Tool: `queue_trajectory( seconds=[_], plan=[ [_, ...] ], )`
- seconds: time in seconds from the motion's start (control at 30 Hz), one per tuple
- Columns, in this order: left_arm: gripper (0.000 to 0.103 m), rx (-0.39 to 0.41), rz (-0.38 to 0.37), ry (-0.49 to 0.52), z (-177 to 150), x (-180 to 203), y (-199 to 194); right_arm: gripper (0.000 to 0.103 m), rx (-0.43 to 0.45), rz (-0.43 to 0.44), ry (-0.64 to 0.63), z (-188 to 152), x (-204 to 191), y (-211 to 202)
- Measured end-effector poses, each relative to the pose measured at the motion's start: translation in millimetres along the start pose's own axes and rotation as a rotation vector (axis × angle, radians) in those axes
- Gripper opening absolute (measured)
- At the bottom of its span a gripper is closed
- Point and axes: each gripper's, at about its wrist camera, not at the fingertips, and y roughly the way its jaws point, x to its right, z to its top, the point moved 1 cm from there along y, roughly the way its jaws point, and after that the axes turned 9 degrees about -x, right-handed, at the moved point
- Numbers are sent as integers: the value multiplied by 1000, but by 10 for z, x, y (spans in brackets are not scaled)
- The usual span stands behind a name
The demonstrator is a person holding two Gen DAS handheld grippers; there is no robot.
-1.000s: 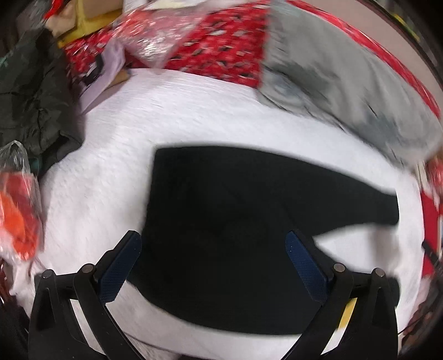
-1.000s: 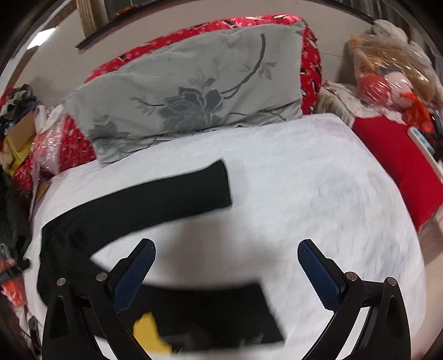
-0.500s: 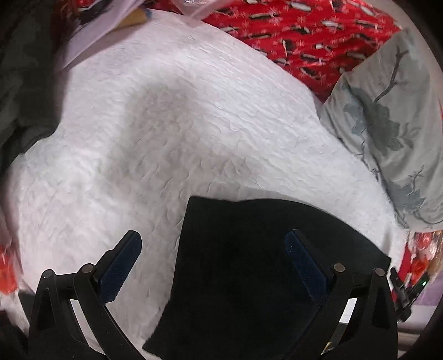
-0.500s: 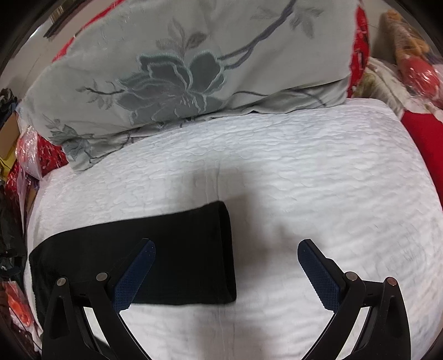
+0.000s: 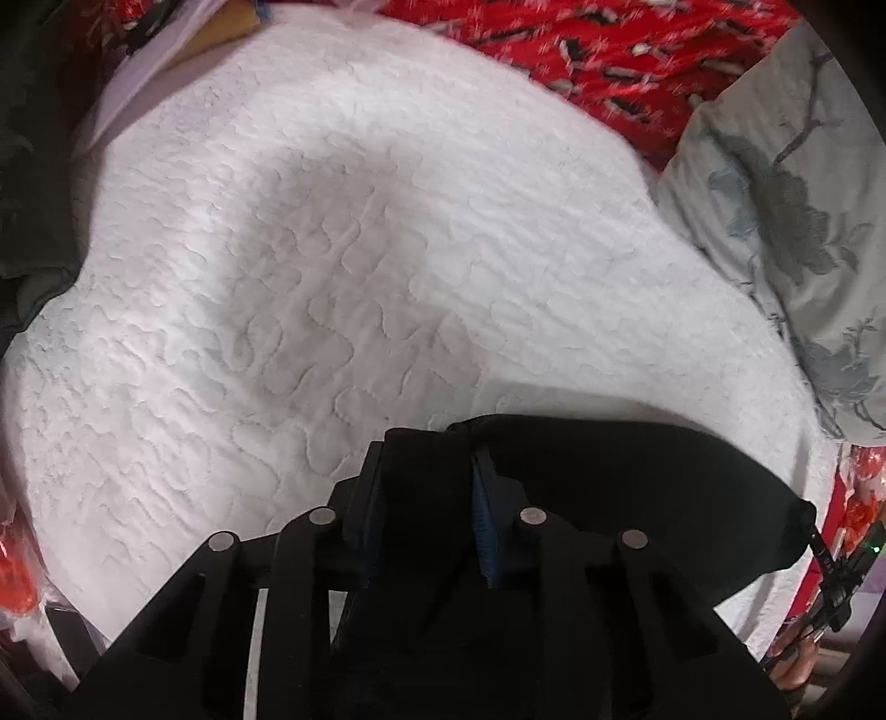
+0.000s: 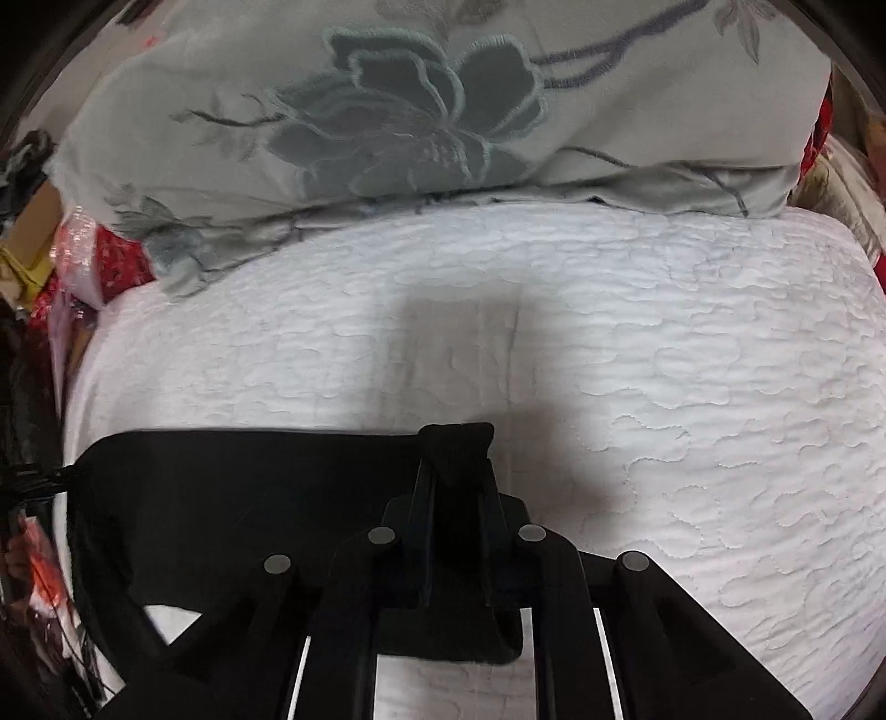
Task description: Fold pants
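Observation:
Black pants [image 5: 637,498] lie on a white quilted bed cover [image 5: 332,277]. My left gripper [image 5: 426,471] is shut on a bunched edge of the pants, which spread to the right of it. In the right wrist view, the pants [image 6: 249,498] stretch to the left, and my right gripper [image 6: 457,459] is shut on the end of a pant leg, low over the bed cover [image 6: 664,360].
A grey floral pillow [image 6: 415,111] lies along the far side of the bed; it also shows in the left wrist view [image 5: 792,194]. Red patterned fabric [image 5: 581,50] lies behind. Dark clothing [image 5: 33,194] sits at the left edge.
Both grippers were open over the pants earlier. Both have moved in and closed on the black fabric: the left on the bunched edge, the right on the leg end.

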Motion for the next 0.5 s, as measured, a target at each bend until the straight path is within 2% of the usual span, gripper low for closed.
queue_trajectory(
  seconds=[0.13,0.3,0.5],
  plan=[
    [24,41,-17,19,-143,-3,-256,10,25,10,-24,-88,-88,-174],
    [24,92,-37,38,-374,-1,-587,9,100,50,-20,-297,-138,-537],
    [24,167,-46,60,-741,6,-897,9,196,92,-9,-678,-178,-1011]
  ],
)
